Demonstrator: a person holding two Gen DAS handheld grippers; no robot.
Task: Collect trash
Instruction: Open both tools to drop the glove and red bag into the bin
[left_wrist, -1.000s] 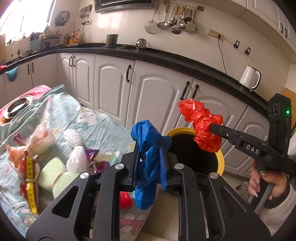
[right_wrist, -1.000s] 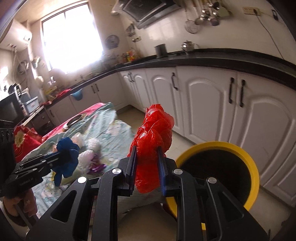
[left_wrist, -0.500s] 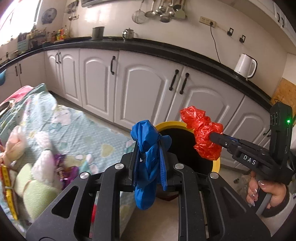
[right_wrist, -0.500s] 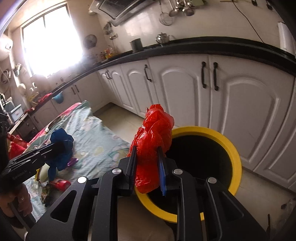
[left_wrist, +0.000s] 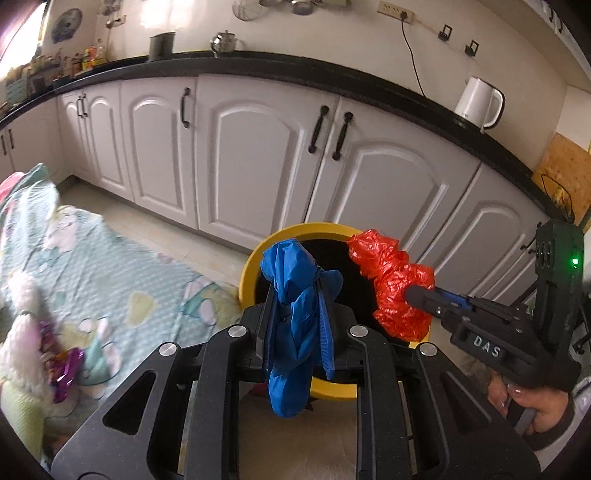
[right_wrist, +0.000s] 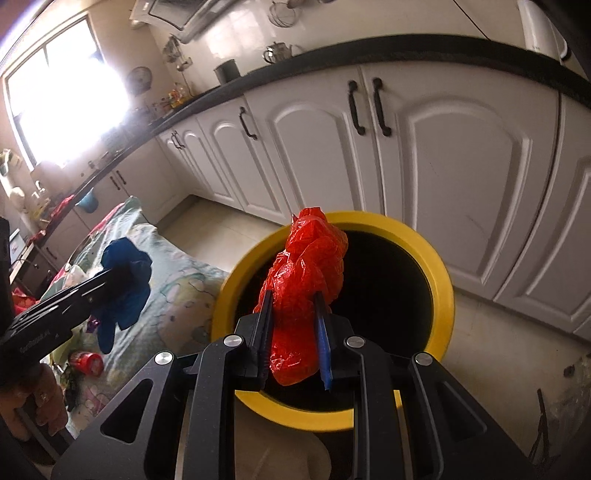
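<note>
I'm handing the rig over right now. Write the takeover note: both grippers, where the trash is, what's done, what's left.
Left gripper: shut on the crumpled blue bag, held near the bin's table-side rim.
Right gripper: shut on the crumpled red bag, held over the mouth of the yellow-rimmed bin.
Done: both bags picked up and carried to the bin; neither released yet.
Left: open each gripper over the bin opening, then go back to the cloth-covered table, where a purple wrapper and a red cup are among the items remaining.
</note>
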